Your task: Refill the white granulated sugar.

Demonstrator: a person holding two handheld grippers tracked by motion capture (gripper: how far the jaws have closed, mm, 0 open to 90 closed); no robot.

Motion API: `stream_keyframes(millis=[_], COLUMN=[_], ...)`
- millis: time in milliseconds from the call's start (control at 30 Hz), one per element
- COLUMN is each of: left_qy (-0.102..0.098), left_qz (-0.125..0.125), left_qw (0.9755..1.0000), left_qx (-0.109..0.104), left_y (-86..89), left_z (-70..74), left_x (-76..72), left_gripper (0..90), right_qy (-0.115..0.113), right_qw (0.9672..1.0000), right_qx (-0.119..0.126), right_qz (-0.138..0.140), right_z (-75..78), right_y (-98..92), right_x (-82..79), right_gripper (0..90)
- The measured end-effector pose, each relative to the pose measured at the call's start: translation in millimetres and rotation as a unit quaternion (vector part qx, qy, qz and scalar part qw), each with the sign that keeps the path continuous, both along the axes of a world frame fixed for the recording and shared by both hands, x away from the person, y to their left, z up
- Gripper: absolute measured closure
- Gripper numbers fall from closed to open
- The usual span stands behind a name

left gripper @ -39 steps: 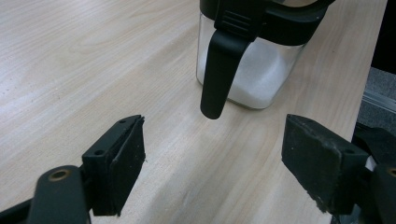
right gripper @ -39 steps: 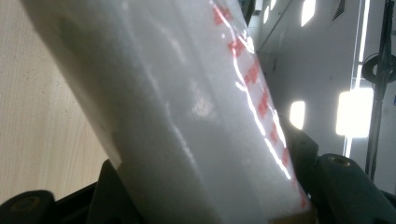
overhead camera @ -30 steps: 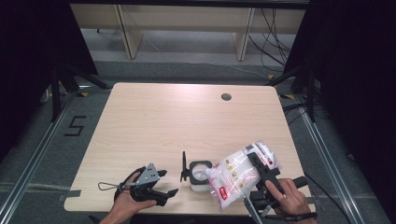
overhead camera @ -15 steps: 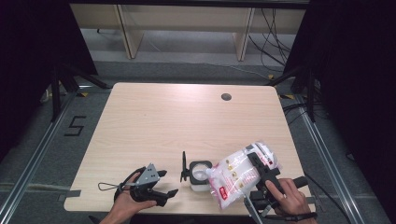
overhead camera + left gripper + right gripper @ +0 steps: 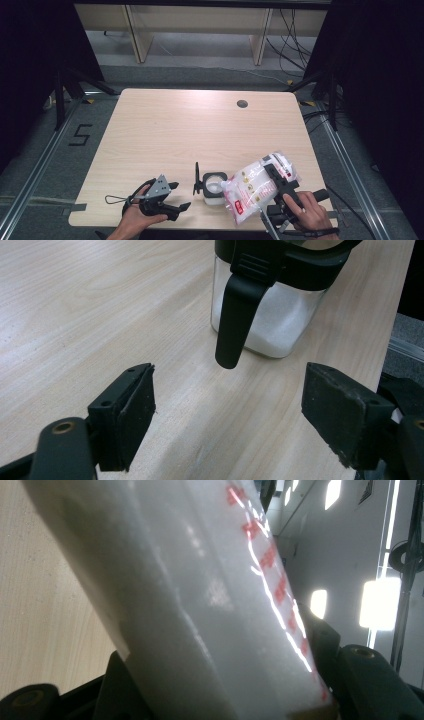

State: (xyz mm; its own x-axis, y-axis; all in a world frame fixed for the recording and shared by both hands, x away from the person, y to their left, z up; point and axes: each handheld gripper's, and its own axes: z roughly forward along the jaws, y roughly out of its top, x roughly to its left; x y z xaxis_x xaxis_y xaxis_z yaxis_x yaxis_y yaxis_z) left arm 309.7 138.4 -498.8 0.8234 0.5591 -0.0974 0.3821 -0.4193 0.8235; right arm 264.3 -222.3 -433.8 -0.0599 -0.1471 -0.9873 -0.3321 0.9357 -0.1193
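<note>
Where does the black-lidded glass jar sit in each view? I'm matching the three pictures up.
High view: the jar stands near the table's front edge, between the grippers, lid flipped open.
Left gripper view: top centre, beyond the open jaws, white powder inside.
Right gripper view: not in it; the white bag is.
Shared landmark: the light wooden tabletop.

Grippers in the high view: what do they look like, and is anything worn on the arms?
Both are black. The left gripper carries a grey three-cornered plate with small holes and trails a thin looped cable. Its fingers are flat black blocks with worn pads. The right gripper is long and black, with a dark cable circling its wrist. No sleeves show.
</note>
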Motion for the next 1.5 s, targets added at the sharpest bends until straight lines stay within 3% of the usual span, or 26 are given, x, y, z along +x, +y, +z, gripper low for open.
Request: stream_keyframes(millis=[100, 200, 233, 300, 367, 400, 533, 600, 667, 733, 767, 900, 1033, 1133, 1200, 1233, 1300, 1333, 1367, 1400, 1433, 1500], left_qy=[-0.018, 0.001, -0.006, -0.018, -0.013, 0.000, -0.014, 0.000, -0.016, -0.014, 0.001, -0.002, -0.010, 0.001, -0.012, -0.002, -0.002, -0.003, -0.012, -0.001, 0.000, -0.019], left_qz=[-0.003, 0.001, 0.000, -0.003, 0.000, 0.001, 0.000, 0.000, -0.007, -0.001, 0.004, 0.002, -0.002, 0.003, -0.004, 0.004, 0.002, 0.002, -0.004, 0.004, 0.000, -0.006], left_qw=[0.9998, 1.0000, 1.0000, 0.9998, 0.9999, 1.0000, 0.9999, 1.0000, 0.9998, 0.9999, 1.0000, 1.0000, 0.9999, 1.0000, 0.9999, 1.0000, 1.0000, 1.0000, 0.9999, 1.0000, 1.0000, 0.9998], left_qx=[0.006, 0.000, 0.002, 0.006, 0.005, 0.000, 0.005, 0.000, 0.008, 0.005, -0.003, -0.002, -0.001, -0.002, 0.002, -0.003, -0.002, 0.002, 0.006, 0.000, 0.000, 0.006], left_y=[0.7, -0.1, 0.2, 0.7, 0.3, 0.0, 0.3, -0.1, 1.0, 0.4, -0.6, -0.3, -0.3, -0.5, 0.0, -0.7, -0.2, 0.3, 0.7, -0.2, 0.1, 1.1], left_z=[0.3, 0.1, -0.2, 0.2, 0.6, 0.1, 0.7, 0.1, 0.2, 0.6, 0.0, -0.3, -0.7, 0.0, 0.0, -0.7, -0.2, 0.4, 0.7, 0.1, -0.1, -0.1], left_x=[1.2, -0.1, 0.0, 1.2, 0.8, 0.1, 1.0, 0.1, 1.2, 1.2, -0.1, -0.3, 0.4, 0.0, 1.2, -0.5, -0.2, 0.3, 1.5, -0.1, 0.0, 1.2], left_gripper=[20.9, 20.9, 20.9, 20.9, 20.9, 20.9, 21.0, 20.9, 20.9, 20.9, 20.9, 20.9, 20.9, 20.9, 20.9, 20.9, 20.9, 21.0, 20.9, 20.9, 20.9, 20.9], right_qy=[-0.003, -0.002, 0.005, -0.002, -0.001, -0.001, -0.001, 0.001, 0.002, 0.001, -0.001, 0.003, -0.004, -0.004, -0.002, 0.001, 0.001, 0.011, 0.006, 0.018, 0.015, 0.014], right_qw=[1.0000, 1.0000, 1.0000, 1.0000, 1.0000, 1.0000, 1.0000, 1.0000, 1.0000, 1.0000, 1.0000, 1.0000, 0.9997, 0.9999, 0.9999, 0.9999, 1.0000, 0.9999, 1.0000, 0.9997, 0.9998, 0.9998], right_qx=[-0.003, -0.002, 0.007, -0.002, 0.000, -0.004, -0.008, -0.004, -0.004, -0.005, -0.007, -0.007, -0.022, -0.015, -0.012, -0.012, -0.008, 0.001, -0.003, 0.015, 0.016, 0.015], right_qz=[0.005, 0.005, 0.000, 0.006, 0.002, 0.001, -0.001, -0.002, -0.001, -0.001, 0.003, -0.006, -0.005, -0.004, -0.004, -0.003, -0.003, -0.006, -0.001, -0.010, 0.001, 0.003], right_z=[0.9, 0.8, -0.8, 0.7, -0.2, 0.3, -0.1, -0.8, -0.7, -0.5, -0.1, -1.6, -0.3, -0.9, -1.1, -1.2, -1.2, -2.4, -0.9, -2.8, -2.2, -0.3], right_y=[-0.1, 0.0, -0.5, -0.1, 0.0, -0.1, 0.1, 0.1, 0.2, 0.3, 0.1, 0.1, 1.0, 0.8, 0.6, 0.4, 0.1, -0.6, -0.5, -1.3, -1.6, -1.6], right_x=[0.4, 0.3, 0.2, 0.4, 0.2, 0.2, 0.4, 0.0, 0.2, 0.0, 0.5, 0.2, -0.2, -0.3, -0.1, 0.4, 0.4, 0.4, 0.6, -0.2, 1.3, 1.3], right_gripper=[47.9, 47.9, 47.9, 47.9, 47.9, 47.9, 47.9, 47.9, 47.9, 48.0, 48.0, 48.0, 48.1, 48.4, 48.6, 48.7, 49.1, 49.2, 49.3, 49.5, 49.6, 49.8])
